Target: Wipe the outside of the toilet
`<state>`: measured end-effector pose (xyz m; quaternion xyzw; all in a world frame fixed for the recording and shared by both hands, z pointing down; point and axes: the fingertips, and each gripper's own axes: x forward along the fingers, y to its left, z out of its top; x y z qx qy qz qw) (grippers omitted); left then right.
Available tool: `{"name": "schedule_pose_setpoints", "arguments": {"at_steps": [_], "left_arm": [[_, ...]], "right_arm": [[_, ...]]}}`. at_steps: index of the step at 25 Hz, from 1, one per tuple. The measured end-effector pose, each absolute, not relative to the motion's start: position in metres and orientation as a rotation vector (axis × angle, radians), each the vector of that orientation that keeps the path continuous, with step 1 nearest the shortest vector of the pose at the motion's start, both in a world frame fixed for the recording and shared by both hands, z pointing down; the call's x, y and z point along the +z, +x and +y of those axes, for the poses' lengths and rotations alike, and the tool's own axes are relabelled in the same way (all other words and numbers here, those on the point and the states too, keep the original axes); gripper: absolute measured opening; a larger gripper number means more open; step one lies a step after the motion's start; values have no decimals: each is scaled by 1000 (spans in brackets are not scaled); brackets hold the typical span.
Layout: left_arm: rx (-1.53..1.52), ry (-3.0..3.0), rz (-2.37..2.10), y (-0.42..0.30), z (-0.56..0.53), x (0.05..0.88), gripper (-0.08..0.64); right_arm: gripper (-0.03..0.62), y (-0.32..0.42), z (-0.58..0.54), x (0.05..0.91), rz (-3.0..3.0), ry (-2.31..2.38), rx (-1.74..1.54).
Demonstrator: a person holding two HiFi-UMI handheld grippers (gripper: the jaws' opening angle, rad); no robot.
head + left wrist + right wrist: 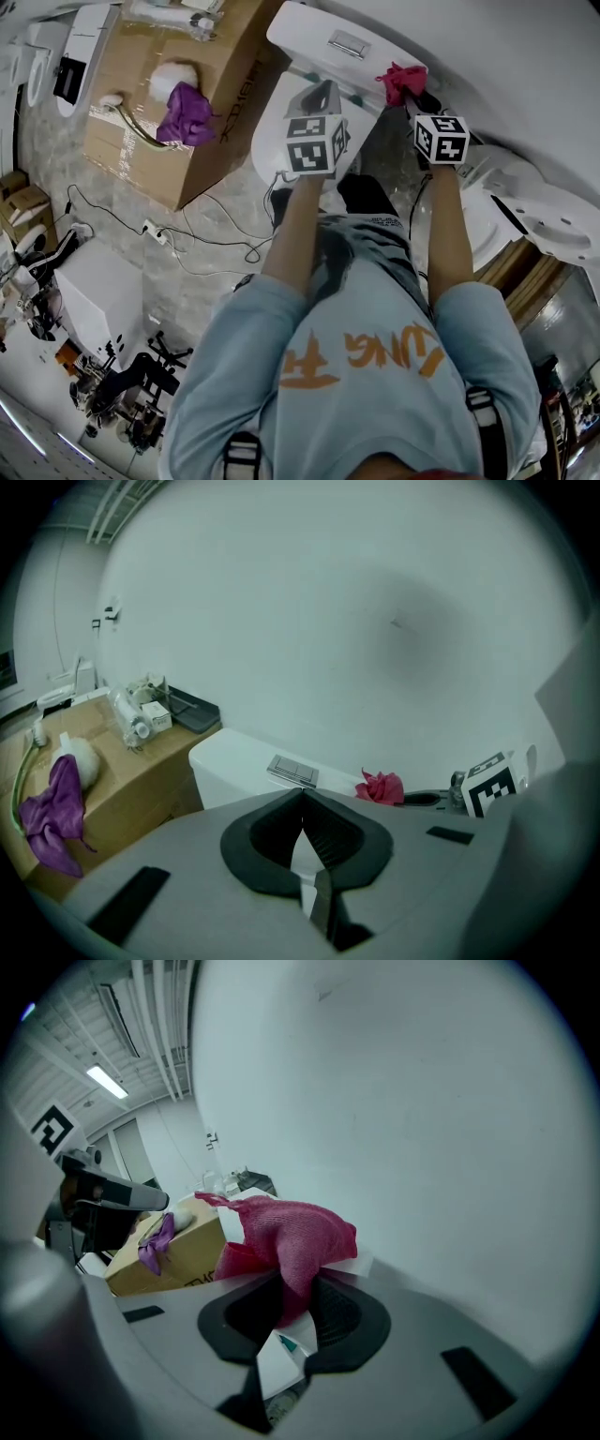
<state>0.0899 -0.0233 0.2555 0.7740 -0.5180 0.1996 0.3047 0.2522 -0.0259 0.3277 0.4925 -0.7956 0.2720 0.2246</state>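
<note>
The white toilet (309, 33) stands against the wall, with its flush button (349, 44) on the tank lid. My right gripper (413, 99) is shut on a pink cloth (401, 82) and holds it at the tank's right end. In the right gripper view the pink cloth (292, 1232) bunches out between the jaws of the right gripper (295, 1283). My left gripper (323, 92) hovers over the toilet seat in front of the tank. In the left gripper view its jaws (302, 797) meet with nothing in them, and the tank (234, 761) and pink cloth (380, 787) lie beyond.
A cardboard box (141, 84) with a purple cloth (186, 114) and small items stands left of the toilet. Other white toilets (548, 216) sit at the right. Cables (187, 246) and a power strip lie on the floor, and a white box (94, 292) stands at the lower left.
</note>
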Motion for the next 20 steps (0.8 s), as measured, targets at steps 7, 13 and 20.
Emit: {"name": "schedule_pose_setpoints", "arguments": {"at_steps": [7, 13, 20], "left_arm": [[512, 2068, -1363, 101, -21, 245, 26], [488, 2071, -1375, 89, -23, 236, 26], [460, 2017, -1407, 46, -16, 244, 26]], "right_arm": [[87, 284, -12, 324, -2027, 1524, 837], [86, 285, -9, 294, -2052, 1608, 801], [86, 243, -2, 264, -2160, 1562, 698]]}}
